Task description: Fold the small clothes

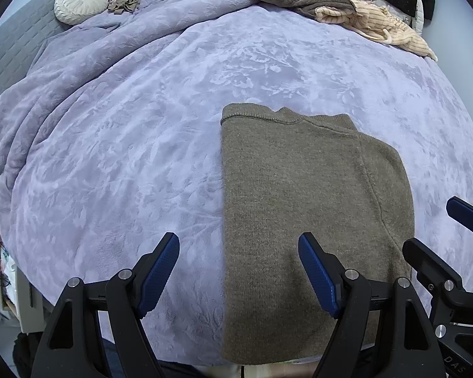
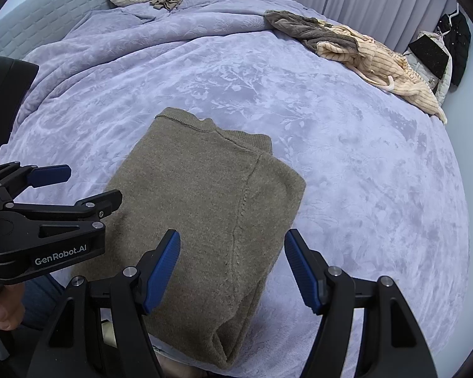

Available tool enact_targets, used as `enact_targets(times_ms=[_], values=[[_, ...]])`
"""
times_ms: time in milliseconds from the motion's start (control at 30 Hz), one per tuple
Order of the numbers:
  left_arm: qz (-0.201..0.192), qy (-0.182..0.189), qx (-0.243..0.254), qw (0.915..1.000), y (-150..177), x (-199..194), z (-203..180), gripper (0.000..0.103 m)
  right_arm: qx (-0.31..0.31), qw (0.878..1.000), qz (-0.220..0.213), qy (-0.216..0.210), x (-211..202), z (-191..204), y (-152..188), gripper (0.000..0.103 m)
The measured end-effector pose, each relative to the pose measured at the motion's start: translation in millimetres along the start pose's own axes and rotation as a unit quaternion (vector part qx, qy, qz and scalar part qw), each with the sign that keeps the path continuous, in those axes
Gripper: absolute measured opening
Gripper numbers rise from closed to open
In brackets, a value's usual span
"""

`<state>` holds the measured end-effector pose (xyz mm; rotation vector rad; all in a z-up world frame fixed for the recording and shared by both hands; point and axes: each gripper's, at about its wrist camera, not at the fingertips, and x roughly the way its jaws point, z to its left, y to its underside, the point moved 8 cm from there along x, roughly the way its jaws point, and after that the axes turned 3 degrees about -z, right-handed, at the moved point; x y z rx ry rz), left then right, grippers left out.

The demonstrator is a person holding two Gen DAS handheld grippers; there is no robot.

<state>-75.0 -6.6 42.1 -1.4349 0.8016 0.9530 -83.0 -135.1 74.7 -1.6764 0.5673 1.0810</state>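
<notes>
Both claws stood apart and empty over the near end of the bed: your left gripper [image 1: 238, 271] straddled the left edge of the olive sweater [image 1: 299, 195], your right gripper [image 2: 233, 267] its right edge. That sweater lay as a long folded strip on the lavender blanket [image 1: 126, 157], collar end far from you. You probably needed the last crosswise fold: pinch all layers at both near corners, since the hem looked stacked, though the rim hid it.

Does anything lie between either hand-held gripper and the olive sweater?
Nothing visible does. The left hand-held gripper and the right hand-held gripper both hover open right above the sweater, which lies alone on the blanket.
</notes>
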Motion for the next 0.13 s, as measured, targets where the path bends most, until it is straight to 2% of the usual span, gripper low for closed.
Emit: enact_targets(times_ms=[133], values=[[-0.001,0.0,0.005,1.0,1.0,-2.4,-1.5,0.079,0.0,1.0,0.0,-0.001,-0.7,1.1,0.5,0.072]])
